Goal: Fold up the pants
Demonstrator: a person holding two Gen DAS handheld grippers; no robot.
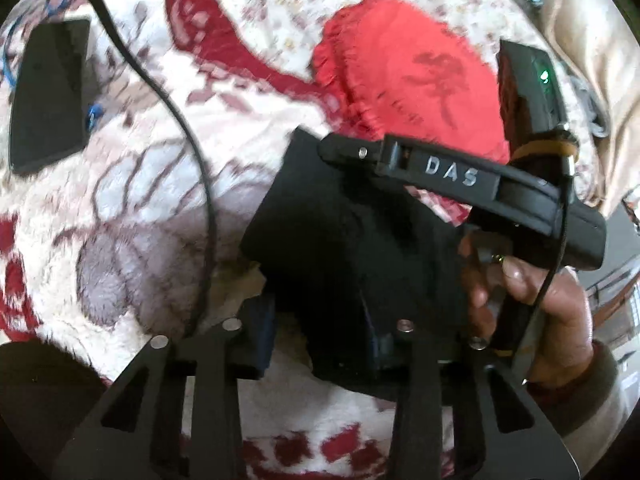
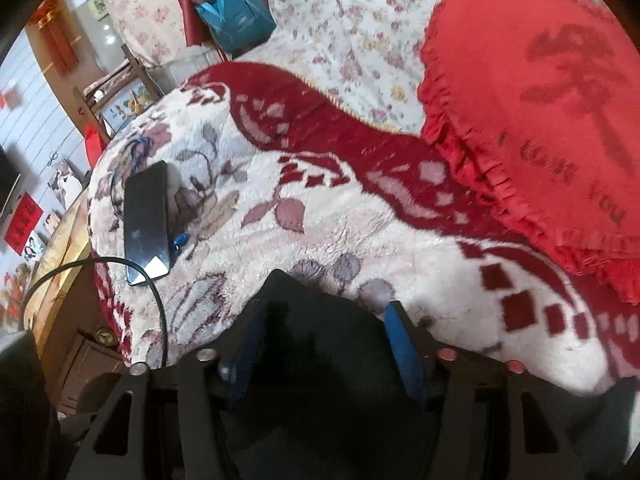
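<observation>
Pants (image 1: 352, 248): a dark, compact bundle of cloth, lying on the bed between and just ahead of both claws; in the left wrist view it fills the space beyond the left claw's fingers, with one squared corner pointing away from that claw.

Left claw (image 1: 324, 344): narrowed around the near edge of the bundle; dark cloth lies between the blue pads, but whether they press on it cannot be told, since the cloth hides the right-hand pad.

Right claw (image 2: 324, 344): its blue pads stand either side of a thick fold of the same dark cloth, apparently touching it; the wide stance seems to come from the thickness of the layers between them.

Right claw seen from the left: its black body crosses the top of the bundle, the person's hand (image 1: 532, 308) around the handle at the right.

Why held so: both claws sit on the same near edge, probably to keep the stacked layers together while the fold is set down or squared.

Long axis: hard to read, as the bundle is nearly square; judged to run away from the claws toward the red cushion (image 2: 540, 112).

Blanket (image 2: 320, 208): plush, floral, directly under the bundle.

Phone (image 2: 146, 224): well left of the right claw, clear of the work.

Cable (image 1: 188, 152): runs left of the bundle.
</observation>
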